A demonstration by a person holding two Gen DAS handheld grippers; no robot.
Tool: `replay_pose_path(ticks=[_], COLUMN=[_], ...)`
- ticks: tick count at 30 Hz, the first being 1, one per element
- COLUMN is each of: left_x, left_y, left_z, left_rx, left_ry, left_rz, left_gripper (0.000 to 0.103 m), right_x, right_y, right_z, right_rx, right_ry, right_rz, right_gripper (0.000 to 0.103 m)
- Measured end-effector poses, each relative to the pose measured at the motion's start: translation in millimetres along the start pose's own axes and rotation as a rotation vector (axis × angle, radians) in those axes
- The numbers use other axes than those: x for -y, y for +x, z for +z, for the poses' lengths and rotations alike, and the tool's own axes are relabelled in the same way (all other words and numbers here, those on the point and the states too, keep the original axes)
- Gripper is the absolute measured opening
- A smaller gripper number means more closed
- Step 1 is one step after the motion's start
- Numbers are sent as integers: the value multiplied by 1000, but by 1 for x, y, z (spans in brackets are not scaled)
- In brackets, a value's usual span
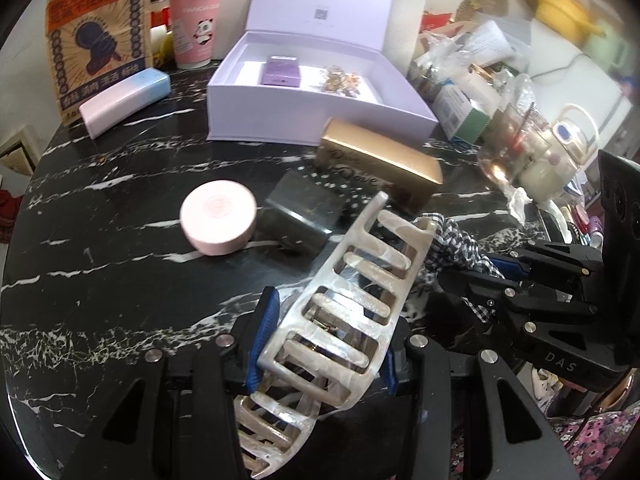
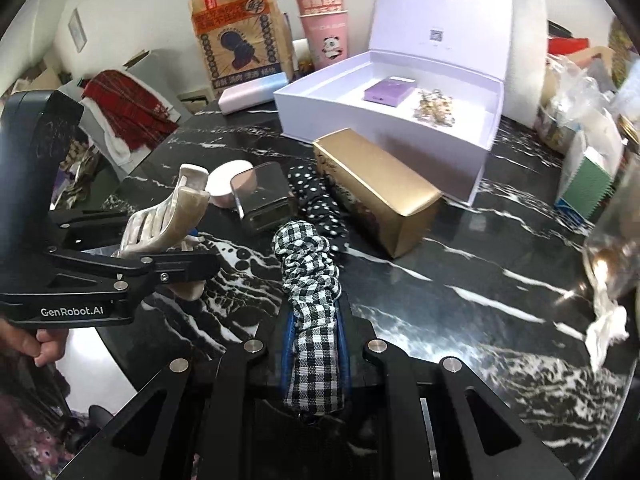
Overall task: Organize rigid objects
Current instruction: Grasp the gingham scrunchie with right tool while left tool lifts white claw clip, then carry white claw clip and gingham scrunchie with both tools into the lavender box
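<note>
Pearly hair claw (image 1: pixel 340 312) clamped in the left tool (image 1: pixel 324 344); right tool (image 2: pixel 314 344) grips a checked scrunchie (image 2: pixel 310 280) above the marble desk (image 2: pixel 460 280). Gold box (image 2: pixel 380 192) and dotted scrunchie (image 2: pixel 316 200) block the far open lilac box (image 2: pixel 400 92).

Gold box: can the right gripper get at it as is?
Probably not yet: the right gripper is shut on the checked scrunchie. The gold box lies just ahead with its near side unblocked.

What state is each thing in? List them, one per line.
Lavender box: lid open.
Hair claw: held in left gripper.
Checked scrunchie: held in right gripper.
Gold box: closed, lying on table.
Pink tin: lid on.
</note>
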State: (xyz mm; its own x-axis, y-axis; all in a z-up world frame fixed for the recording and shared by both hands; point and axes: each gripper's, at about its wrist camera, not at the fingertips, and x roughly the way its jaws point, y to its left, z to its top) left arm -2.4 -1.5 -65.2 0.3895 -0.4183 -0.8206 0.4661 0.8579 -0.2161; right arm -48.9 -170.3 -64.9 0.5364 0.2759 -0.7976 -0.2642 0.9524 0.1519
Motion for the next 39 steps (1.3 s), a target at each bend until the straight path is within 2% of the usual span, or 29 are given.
replay_pose_path(ticks=[18,39], left_x=[46,69], left_y=[6,-3], left_z=[25,77], left_rx=[-5,64], left_ry=[111,147], left_rz=[-55,-64], left_gripper=[43,43], right_x=[24,45], right_y=[-40,-58], right_z=[-15,27], right_rx=[32,117], right_ry=[93,56], right_rz=[-69,-44], right_gripper=[18,18])
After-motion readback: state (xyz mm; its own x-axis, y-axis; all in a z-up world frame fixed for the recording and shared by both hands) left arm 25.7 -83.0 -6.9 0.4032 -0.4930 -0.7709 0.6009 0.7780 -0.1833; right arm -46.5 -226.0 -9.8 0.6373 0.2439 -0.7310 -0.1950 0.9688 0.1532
